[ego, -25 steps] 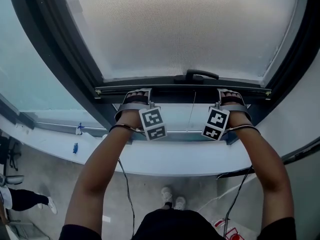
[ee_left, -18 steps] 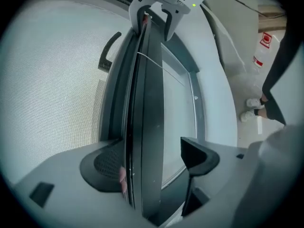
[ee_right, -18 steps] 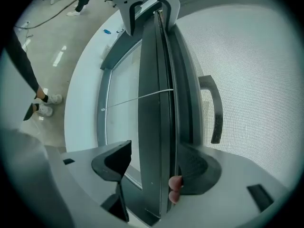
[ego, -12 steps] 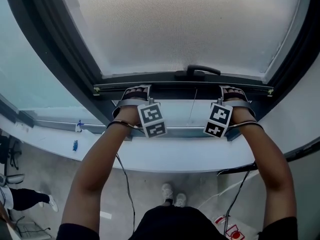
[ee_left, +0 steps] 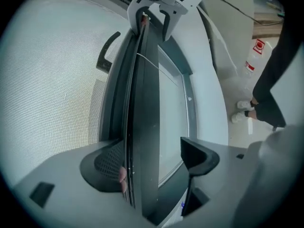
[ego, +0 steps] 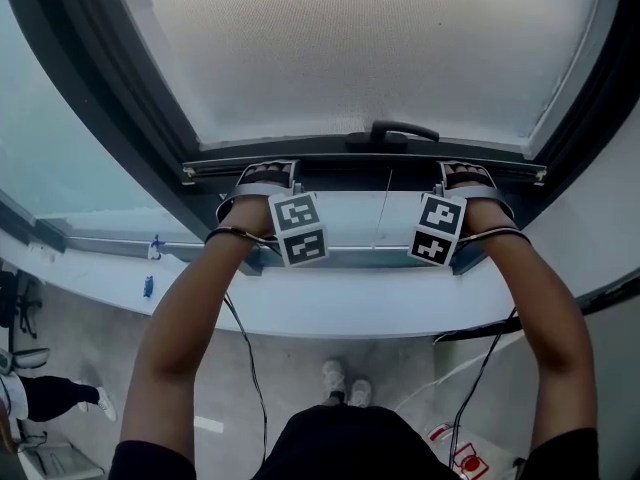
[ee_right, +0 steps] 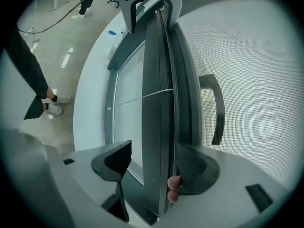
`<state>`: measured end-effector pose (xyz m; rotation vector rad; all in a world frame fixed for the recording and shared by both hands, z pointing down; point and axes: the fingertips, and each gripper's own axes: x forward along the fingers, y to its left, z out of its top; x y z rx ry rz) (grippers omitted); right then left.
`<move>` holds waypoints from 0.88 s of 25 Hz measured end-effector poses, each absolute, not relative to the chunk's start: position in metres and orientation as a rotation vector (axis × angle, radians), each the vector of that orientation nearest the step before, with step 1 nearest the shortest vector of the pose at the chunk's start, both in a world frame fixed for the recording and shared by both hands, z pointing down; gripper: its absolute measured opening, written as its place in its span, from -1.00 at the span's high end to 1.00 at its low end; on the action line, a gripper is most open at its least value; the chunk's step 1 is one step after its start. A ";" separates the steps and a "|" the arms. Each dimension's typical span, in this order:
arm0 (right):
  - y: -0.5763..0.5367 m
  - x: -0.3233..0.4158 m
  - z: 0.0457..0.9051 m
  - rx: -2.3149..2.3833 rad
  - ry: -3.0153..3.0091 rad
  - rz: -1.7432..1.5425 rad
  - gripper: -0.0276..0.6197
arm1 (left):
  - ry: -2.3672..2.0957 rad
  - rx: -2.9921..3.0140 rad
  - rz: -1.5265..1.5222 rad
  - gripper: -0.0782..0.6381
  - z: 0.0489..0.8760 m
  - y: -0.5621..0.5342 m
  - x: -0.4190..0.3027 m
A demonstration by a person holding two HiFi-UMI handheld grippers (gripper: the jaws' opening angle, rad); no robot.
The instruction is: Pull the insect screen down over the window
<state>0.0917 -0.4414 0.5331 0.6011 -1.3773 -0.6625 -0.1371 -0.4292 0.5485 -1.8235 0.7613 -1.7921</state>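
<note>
Above sill [ego: 350,320], screen bar [ego: 340,171] spans horizontally, left-right.

No legible word, number or brand anywhere. White container on floor [ego: 463,461] bears red printed label [ee_left: 259,45], possibly warning sign, too small to read. Black-and-white square-marker cubes [ego: 300,230] show coded patterns only, no letters.

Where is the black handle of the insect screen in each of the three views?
Head view: the black handle sits top centre, above the screen's bottom bar.
Left gripper view: handle upper left, over the mesh.
Right gripper view: handle right of centre, over the mesh.
Shared landmark: the thin cord.
</note>
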 end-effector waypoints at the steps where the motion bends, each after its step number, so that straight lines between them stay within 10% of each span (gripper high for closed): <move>1: -0.441 0.091 0.532 0.589 -1.380 -0.655 -0.01 | 0.750 -1.827 -1.803 -0.26 0.548 -0.428 -0.137; 22: -0.438 0.091 0.528 0.449 -1.387 -0.551 0.00 | 0.655 -1.908 -1.887 -0.26 0.546 -0.426 -0.137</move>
